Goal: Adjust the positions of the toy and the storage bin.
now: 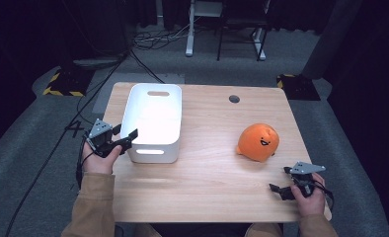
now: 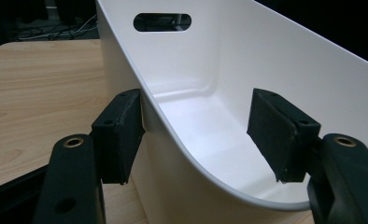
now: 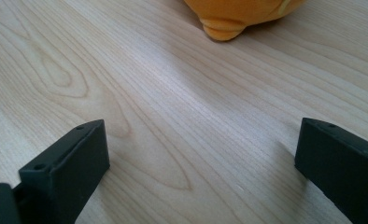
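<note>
nearest, at the desk's (image 1: 207, 187) front edge, the person's two hands come in with a gripper each. by the front right corner the right gripper (image 1: 285, 181) rests low over bare wood, its jaws spread wide with nothing between them; in the right gripper view only desk grain lies between the two black pads (image 3: 74, 158), and the bottom of the orange plush toy (image 3: 229, 18) sits well ahead of them. a little further in, towards the right edge, that plush toy (image 1: 258, 142) stands apart from the gripper, untouched, a small dark smiling face stitched on its side.

over at the left edge, the left gripper (image 1: 126, 137) has its jaws open astride the near left corner of the white bin (image 1: 153, 118). the left gripper view shows one pad (image 2: 119, 133) outside the wall, touching or just beside it, and the other inside the bin and clear of it, so the rim (image 2: 182, 149) runs between them but isn't clamped. the bin looks empty, with a slot handle (image 2: 162, 22) in its far wall.

the step in hand seems to be taking hold of the bin's wall to steady or shift it. next, the left jaws need to shut squarely on that thin wall, and the right gripper would have to travel forward to the toy.

no brand, label or readable writing appears on any of it.
</note>
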Action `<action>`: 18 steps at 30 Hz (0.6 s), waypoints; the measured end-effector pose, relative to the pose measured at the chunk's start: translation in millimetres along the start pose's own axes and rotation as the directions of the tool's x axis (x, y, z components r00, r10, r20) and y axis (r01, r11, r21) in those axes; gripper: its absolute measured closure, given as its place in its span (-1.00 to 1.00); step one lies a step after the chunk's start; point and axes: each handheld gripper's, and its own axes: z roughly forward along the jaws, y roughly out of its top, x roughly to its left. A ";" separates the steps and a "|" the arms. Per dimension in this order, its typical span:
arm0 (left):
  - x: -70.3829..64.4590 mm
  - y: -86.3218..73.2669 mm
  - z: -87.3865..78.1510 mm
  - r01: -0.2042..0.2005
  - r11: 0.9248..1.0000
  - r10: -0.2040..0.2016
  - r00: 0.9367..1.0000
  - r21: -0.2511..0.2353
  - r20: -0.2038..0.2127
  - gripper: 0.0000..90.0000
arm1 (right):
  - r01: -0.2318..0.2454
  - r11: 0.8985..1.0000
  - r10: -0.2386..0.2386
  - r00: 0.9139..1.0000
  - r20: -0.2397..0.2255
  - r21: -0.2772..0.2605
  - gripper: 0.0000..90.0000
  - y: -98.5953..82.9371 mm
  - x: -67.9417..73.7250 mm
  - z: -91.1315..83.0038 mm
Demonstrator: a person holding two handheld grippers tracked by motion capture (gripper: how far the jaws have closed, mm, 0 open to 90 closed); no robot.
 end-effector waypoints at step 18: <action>-33.4 -3.4 4.7 -0.058 0.998 0.058 0.997 0.004 0.041 -0.30 | 0.002 1.000 -0.002 1.000 0.002 -0.002 -0.94 0.0 0.4 0.2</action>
